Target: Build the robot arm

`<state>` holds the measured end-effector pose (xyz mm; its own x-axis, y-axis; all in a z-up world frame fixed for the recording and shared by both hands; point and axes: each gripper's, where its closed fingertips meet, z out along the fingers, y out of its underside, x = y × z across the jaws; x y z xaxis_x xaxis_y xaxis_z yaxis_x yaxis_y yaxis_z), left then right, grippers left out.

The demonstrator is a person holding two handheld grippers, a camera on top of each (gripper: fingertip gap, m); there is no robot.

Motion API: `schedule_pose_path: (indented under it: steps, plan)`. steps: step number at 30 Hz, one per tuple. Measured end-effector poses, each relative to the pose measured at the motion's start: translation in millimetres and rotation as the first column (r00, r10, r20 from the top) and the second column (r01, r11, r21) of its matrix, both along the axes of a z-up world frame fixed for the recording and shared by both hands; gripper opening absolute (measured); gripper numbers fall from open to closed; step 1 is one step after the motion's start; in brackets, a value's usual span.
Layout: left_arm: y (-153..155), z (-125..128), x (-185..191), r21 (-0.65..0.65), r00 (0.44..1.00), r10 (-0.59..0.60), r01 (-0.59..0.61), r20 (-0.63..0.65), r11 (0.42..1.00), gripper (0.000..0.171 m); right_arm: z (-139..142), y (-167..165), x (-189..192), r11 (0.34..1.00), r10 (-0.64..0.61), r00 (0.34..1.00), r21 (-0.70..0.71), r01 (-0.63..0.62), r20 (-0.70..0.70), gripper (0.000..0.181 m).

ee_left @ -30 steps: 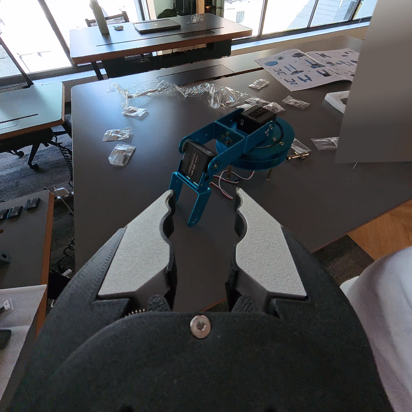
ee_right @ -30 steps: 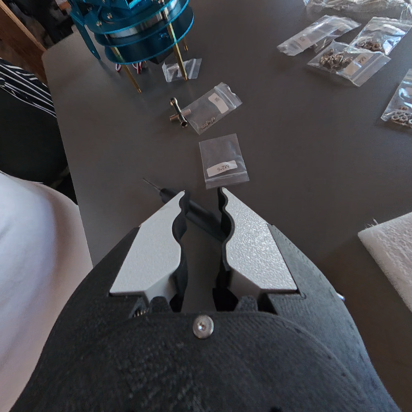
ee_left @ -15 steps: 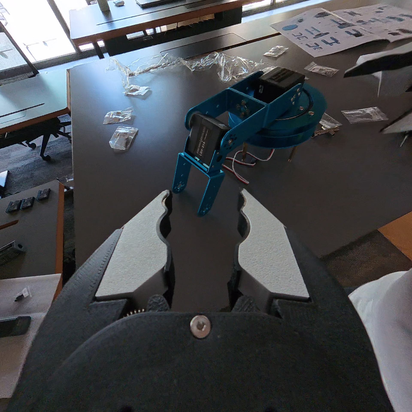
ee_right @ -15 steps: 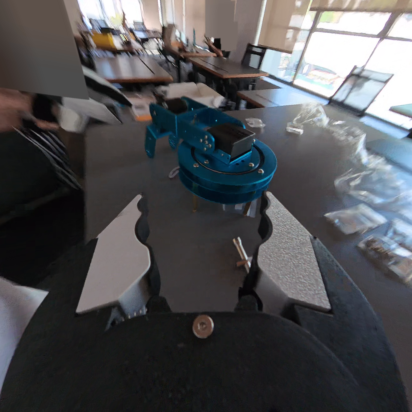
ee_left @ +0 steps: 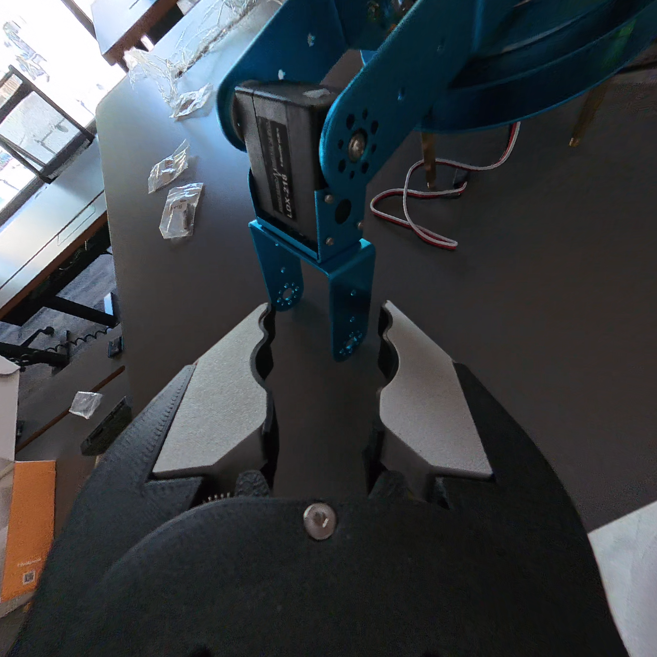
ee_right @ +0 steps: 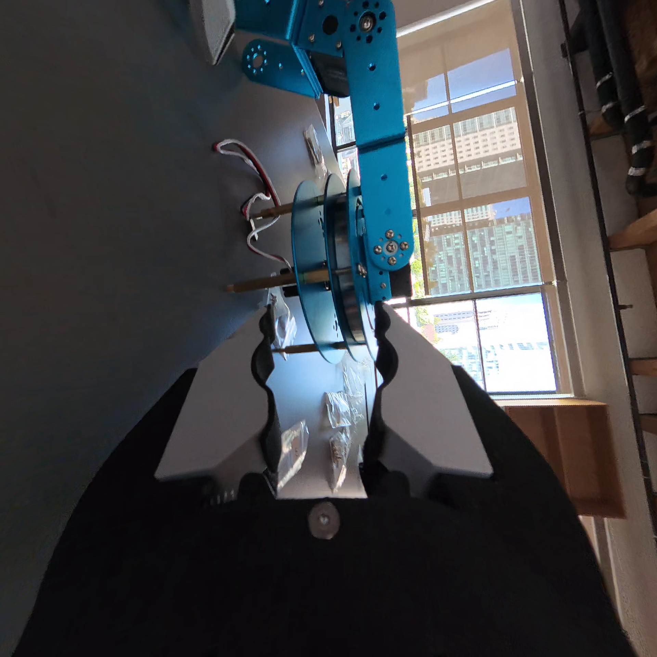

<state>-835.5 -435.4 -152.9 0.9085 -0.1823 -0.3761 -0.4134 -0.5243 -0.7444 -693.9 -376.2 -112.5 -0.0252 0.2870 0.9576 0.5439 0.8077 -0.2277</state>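
Note:
A blue metal robot arm kit stands on the dark grey table (ee_left: 533, 320). In the left wrist view its black servo (ee_left: 281, 156) sits in a blue U-bracket (ee_left: 341, 270). My left gripper (ee_left: 326, 309) is open, and one bracket leg reaches between its fingertips without touching them. In the right wrist view, which is rolled on its side, my right gripper (ee_right: 321, 309) is open. Its jaws stand on either side of the near edge of the kit's round blue base discs (ee_right: 313, 270). The discs stand on brass standoffs (ee_right: 263, 284), and the blue arm link (ee_right: 380, 142) rises from them.
Red and white servo wires (ee_left: 419, 213) lie on the table beside the base. Small clear bags of hardware (ee_left: 177, 209) lie to the left, and more bags (ee_right: 295, 451) lie beyond the base. Crumpled plastic film (ee_left: 185, 67) lies farther back. A wooden box (ee_right: 561, 455) stands by the windows. Measured from the fingertips, the blue U-bracket (ee_left: 341, 270) is 5 cm or so from the left gripper and 15 cm from the right.
My left gripper has moved in close to the blue bracket. My right gripper left the black tool on the table, opened, swung to the round base and rolled sideways around it.

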Motion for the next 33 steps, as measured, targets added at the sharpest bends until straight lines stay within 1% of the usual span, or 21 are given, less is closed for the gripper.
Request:
schedule_pose_path:
  steps: [2,4,7,8,9,10,11,14,17,19,22,24,28,31,33]
  plan:
    - [5.0,1.7,0.1,0.027,1.0,-0.019,0.02,-0.014,0.999,0.052,4.9,6.6,7.2,0.999,-0.024,1.0,0.03,0.024,-0.001,0.048]
    - [8.4,2.2,1.1,0.036,0.999,-0.032,0.033,-0.02,0.999,0.051,-3.4,15.6,6.4,0.998,-0.047,0.998,0.034,0.045,0.046,0.053]
    - [11.0,-0.4,7.4,0.016,0.998,-0.061,0.061,-0.016,0.998,0.039,-6.2,22.4,-3.9,0.987,-0.034,0.998,0.159,0.026,0.051,0.06]
    - [11.7,-0.8,8.6,0.014,0.997,-0.069,0.069,-0.021,0.998,0.036,-2.5,22.6,-7.4,0.982,-0.028,0.999,0.186,0.023,0.022,0.054]
    - [12.0,-1.8,9.8,0.006,0.997,-0.077,0.078,-0.024,0.997,0.032,5.2,21.8,-9.2,0.979,-0.015,0.999,0.201,0.021,-0.033,0.039]
    - [11.8,-3.6,10.2,-0.009,0.996,-0.083,0.083,-0.032,0.997,0.025,8.3,21.0,-10.6,0.978,0.006,0.999,0.208,0.001,-0.036,0.034]
    - [11.7,-4.7,8.7,-0.021,0.996,-0.08,0.079,-0.049,0.997,0.021,9.9,21.2,-11.9,0.98,0.023,0.999,0.196,-0.014,-0.043,0.034]
    - [8.9,-5.4,4.2,-0.056,0.994,-0.066,0.062,-0.083,0.997,0.021,11.5,21.8,-13.0,0.987,0.043,0.999,0.153,-0.039,-0.024,0.035]
    - [1.3,-6.1,1.0,-0.109,0.997,-0.037,0.029,-0.069,0.994,0.019,16.3,20.3,-12.5,0.994,0.078,0.997,0.079,-0.079,0.02,0.036]
    - [-5.2,-5.0,2.0,-0.134,0.998,-0.038,0.031,-0.048,0.99,0.018,19.7,20.3,-12.0,0.993,0.114,0.991,0.03,-0.117,0.063,0.036]
    - [-14.7,-2.2,10.0,-0.19,0.996,-0.085,0.083,-0.004,0.978,0.017,25.7,23.1,-11.7,0.984,0.175,0.975,-0.063,-0.167,0.139,0.036]
    - [-20.5,-0.1,14.6,-0.247,0.991,-0.133,0.134,0.023,0.96,0.018,29.9,24.7,-13.1,0.971,0.218,0.957,-0.14,-0.193,0.191,0.036]
    - [-30.1,9.1,19.2,-0.366,0.966,-0.213,0.253,0.147,0.895,0.017,36.1,29.7,-19.0,0.929,0.306,0.908,-0.297,-0.219,0.287,0.035]
    - [-36.8,17.1,18.5,-0.456,0.932,-0.242,0.346,0.271,0.82,0.018,38.1,30.1,-23.5,0.878,0.37,0.859,-0.435,-0.199,0.355,0.035]
    - [-41.0,22.5,17.0,-0.505,0.899,-0.237,0.408,0.369,0.761,0.018,37.0,28.9,-25.8,0.827,0.417,0.823,-0.538,-0.167,0.386,0.034]
